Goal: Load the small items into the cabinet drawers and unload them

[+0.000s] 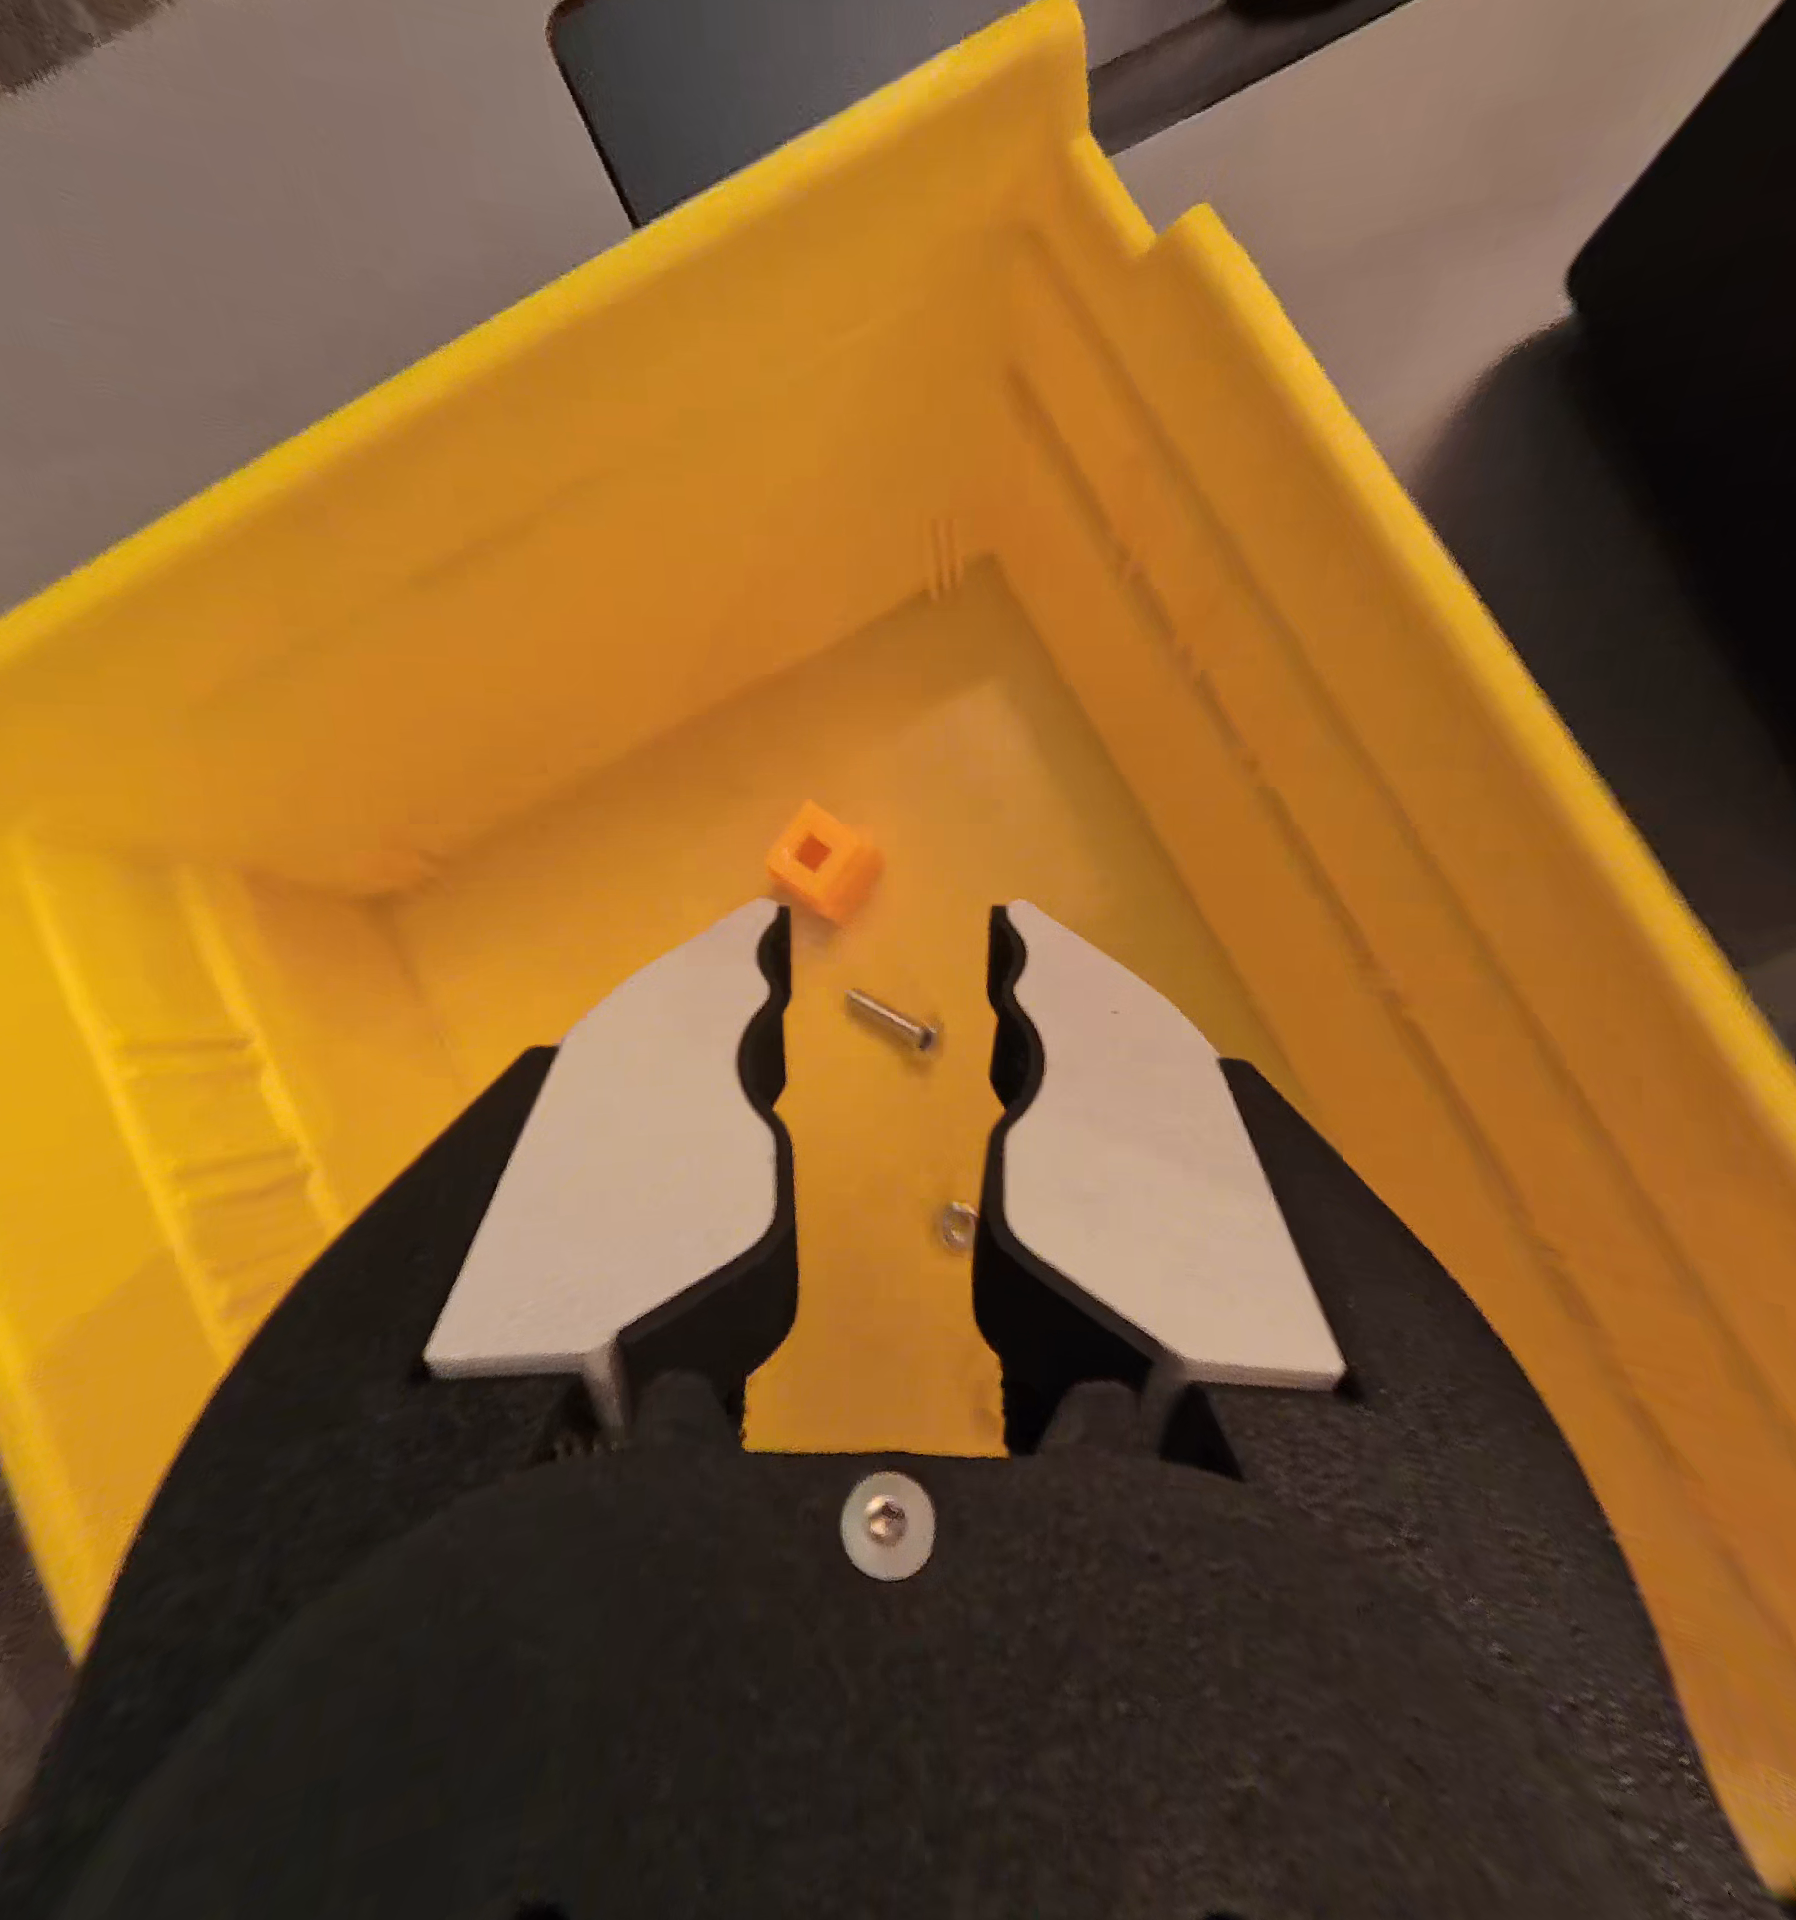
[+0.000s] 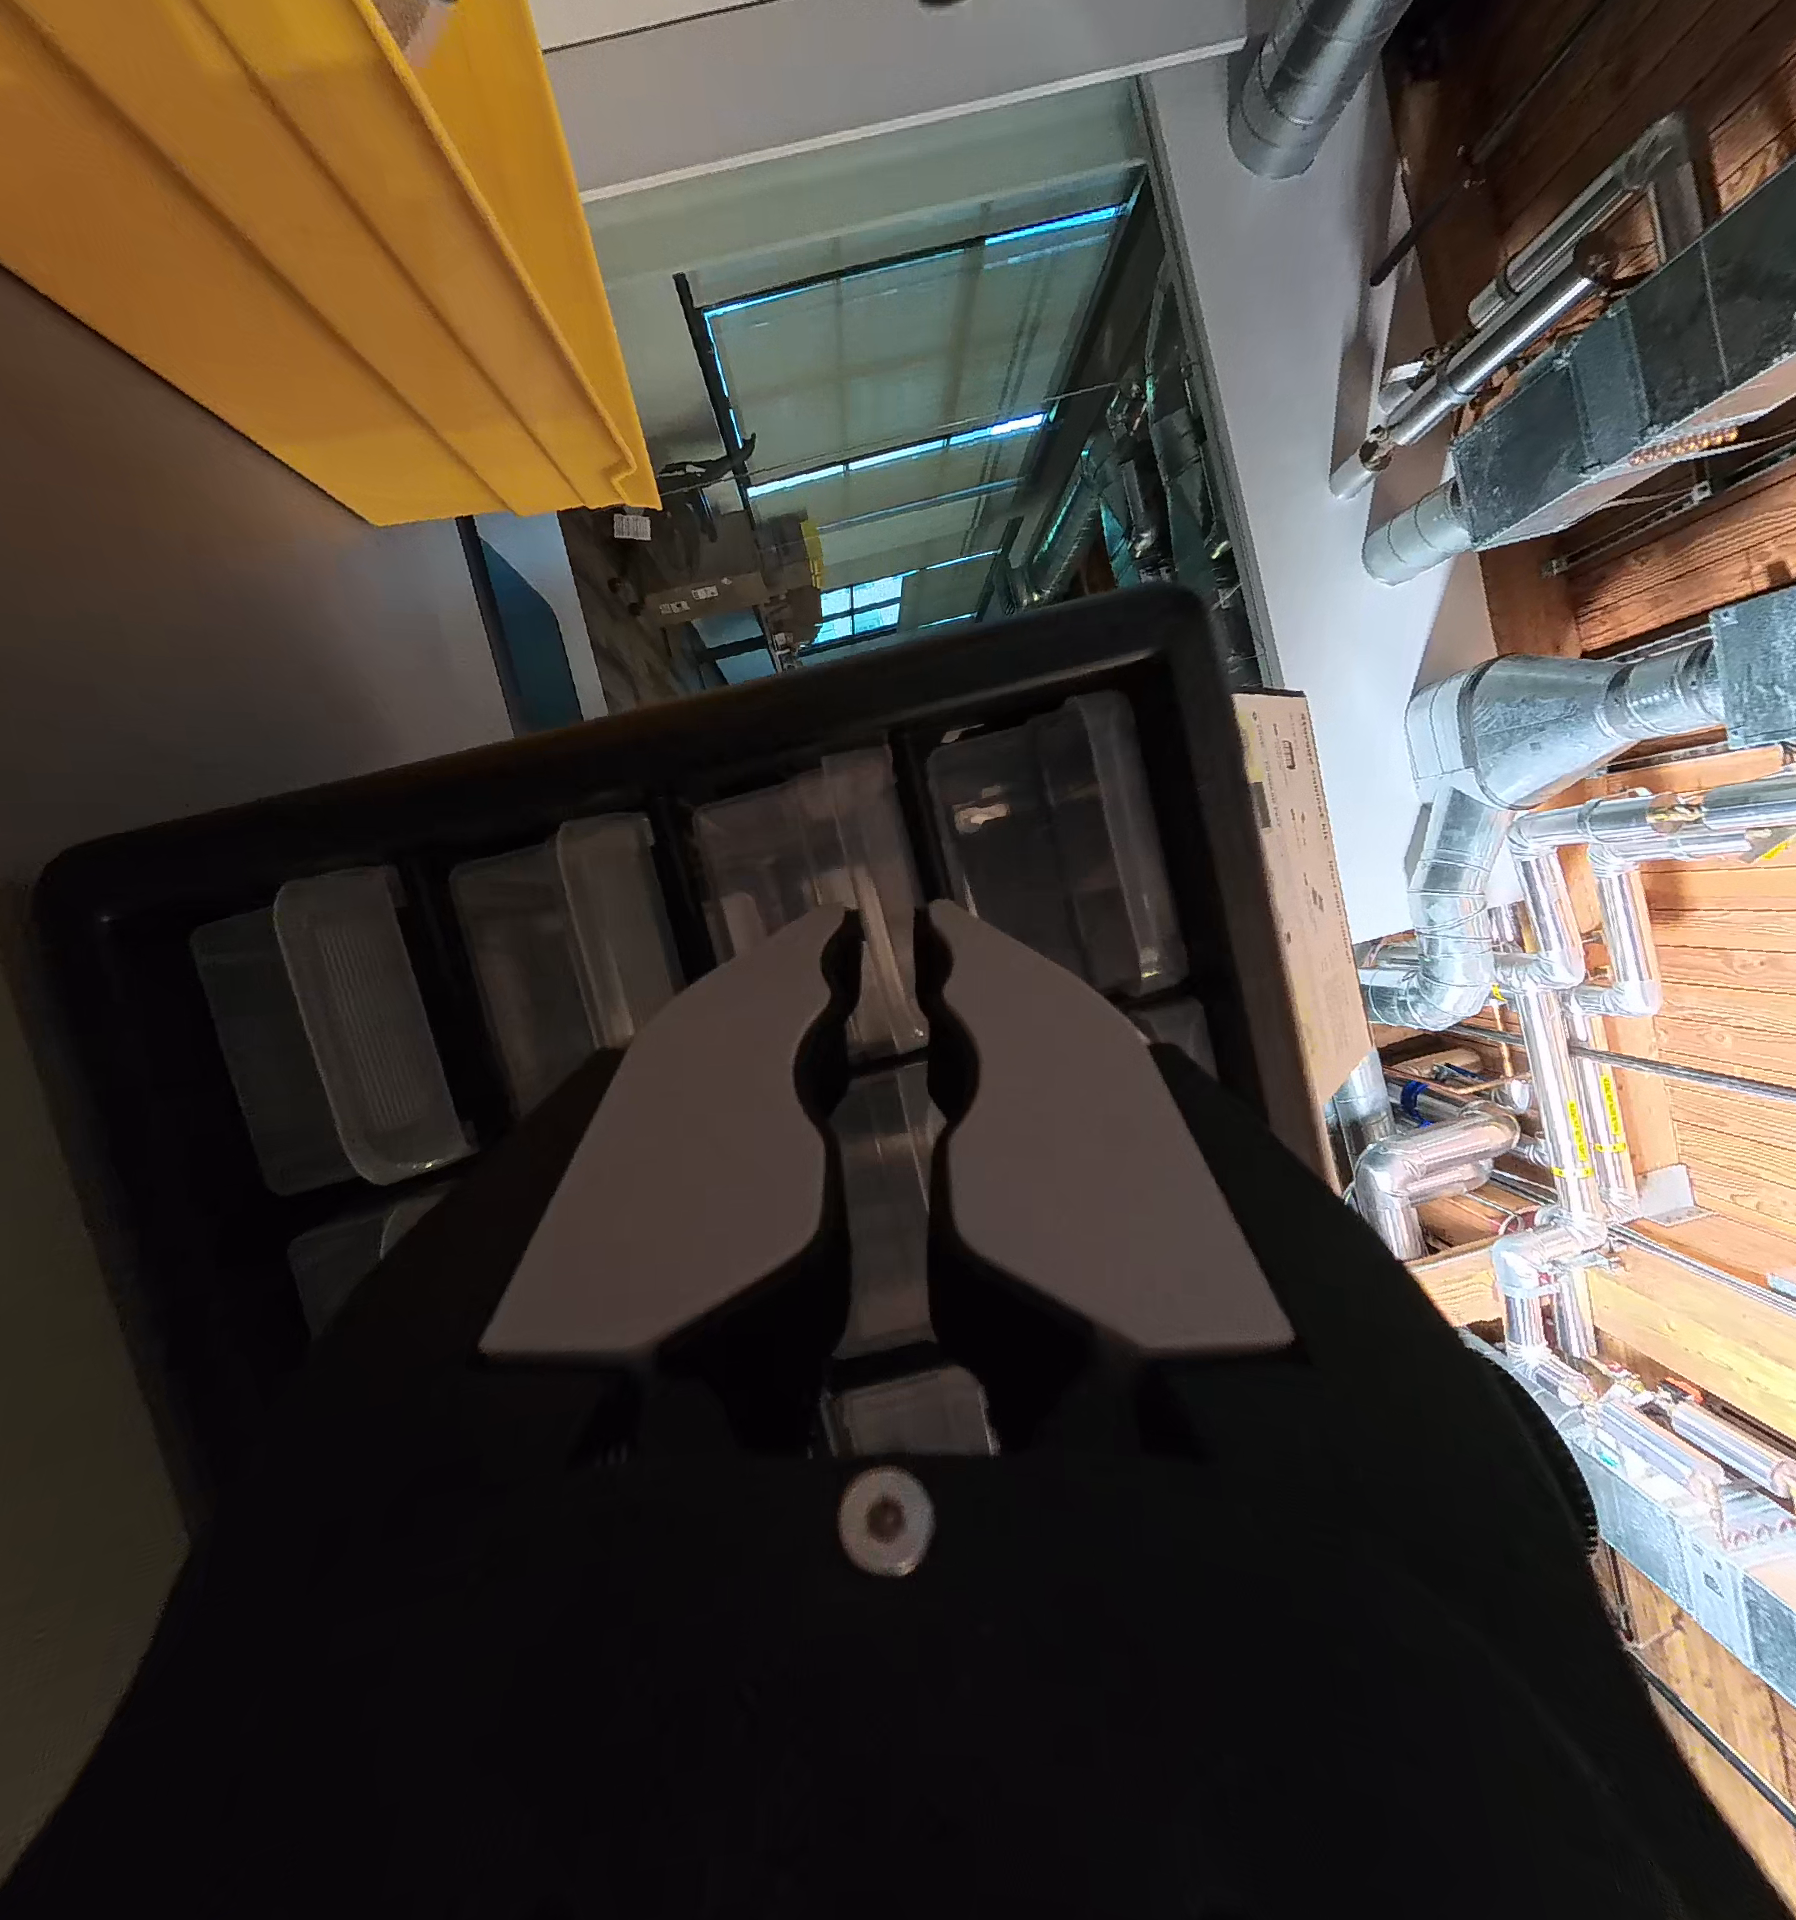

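Observation:
In the left wrist view, a yellow bin [image 1: 665, 499] holds a small orange cube with a square hole [image 1: 823, 858], a metal screw [image 1: 892, 1021] and a small metal ring [image 1: 954, 1224]. My left gripper [image 1: 889, 914] is open and empty over the bin floor, with the screw lying between its fingers and the cube just past its tips. In the right wrist view, my right gripper [image 2: 892, 912] is shut on the handle [image 2: 889, 987] of a clear drawer [image 2: 769, 883] in the black cabinet [image 2: 613, 748].
Other clear drawers [image 2: 343, 1029] sit shut in the cabinet on both sides. The yellow bin's outer wall [image 2: 302, 260] lies at the upper left of the right wrist view. A cardboard box [image 2: 1289, 883] stands against the cabinet. A dark object [image 1: 1725, 468] is beside the bin. There is about 25 cm between the tips of the two grippers.

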